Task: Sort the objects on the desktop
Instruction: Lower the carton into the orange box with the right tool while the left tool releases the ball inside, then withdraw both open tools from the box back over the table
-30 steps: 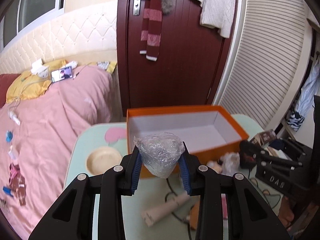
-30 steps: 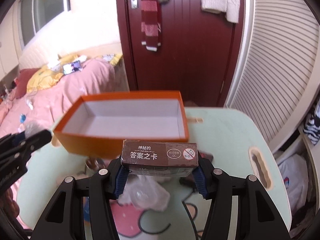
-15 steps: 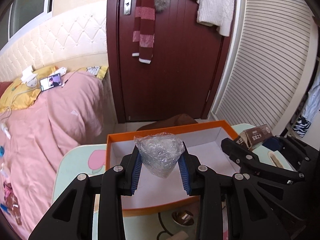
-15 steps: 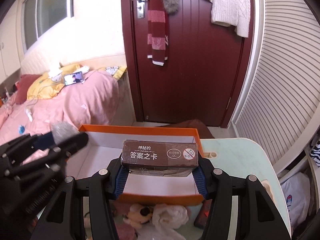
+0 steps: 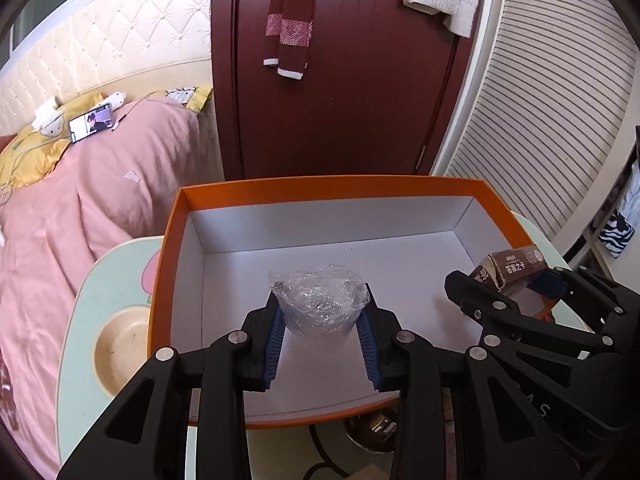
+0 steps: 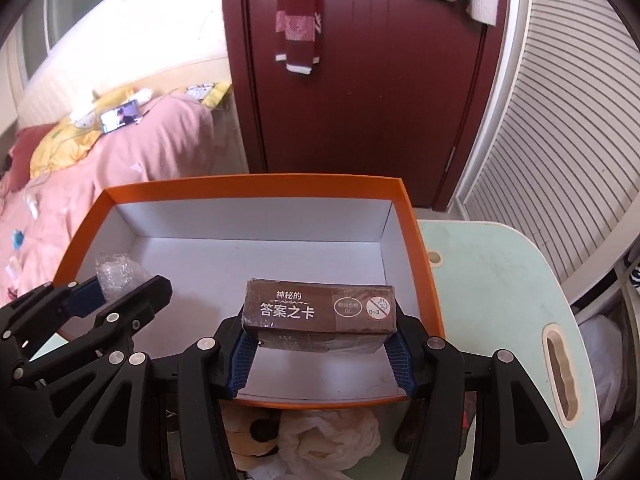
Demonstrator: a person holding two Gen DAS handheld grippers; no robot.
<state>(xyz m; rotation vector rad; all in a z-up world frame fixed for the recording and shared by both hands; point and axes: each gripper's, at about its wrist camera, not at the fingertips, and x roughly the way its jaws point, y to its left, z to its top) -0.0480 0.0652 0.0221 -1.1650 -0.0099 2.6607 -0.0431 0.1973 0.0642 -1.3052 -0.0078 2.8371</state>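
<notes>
The left gripper [image 5: 322, 326] holds a crinkly clear plastic ball [image 5: 318, 302]. Its blue fingers [image 5: 274, 334] are pressed against both sides of the ball. The ball hangs over the white inside of the orange box [image 5: 320, 186], near the middle. I cannot tell if it touches the floor of the box.

The right gripper [image 6: 320, 344] holds a brown card box [image 6: 320, 310] with white writing on it. Its blue fingers [image 6: 242, 354] squeeze the two short ends of the card box. The card box lies flat and sits over the right side of the orange box [image 6: 256, 180], close to the near wall.

From the left camera, the right gripper [image 5: 516, 280] shows on the right with the brown card box [image 5: 512, 268] in it. From the right camera, the left gripper [image 6: 116, 288] shows on the left with the plastic ball [image 6: 116, 272] in it. The two grippers are side by side, near each other but not touching.

The orange box has nothing lying on its floor. It sits on a pale green worktop [image 6: 492, 280]. A round cream bowl [image 5: 120, 350] rests on the worktop just left of the box. A soft toy [image 6: 248, 436] and a white crumpled bag [image 6: 328, 436] lie on the near side of the box.

Behind the worktop are a dark red door [image 5: 340, 80] with a striped scarf [image 5: 290, 20] hanging on it and a bed with a pink cover [image 5: 80, 208]. A phone [image 5: 92, 122] lies on the bed.
</notes>
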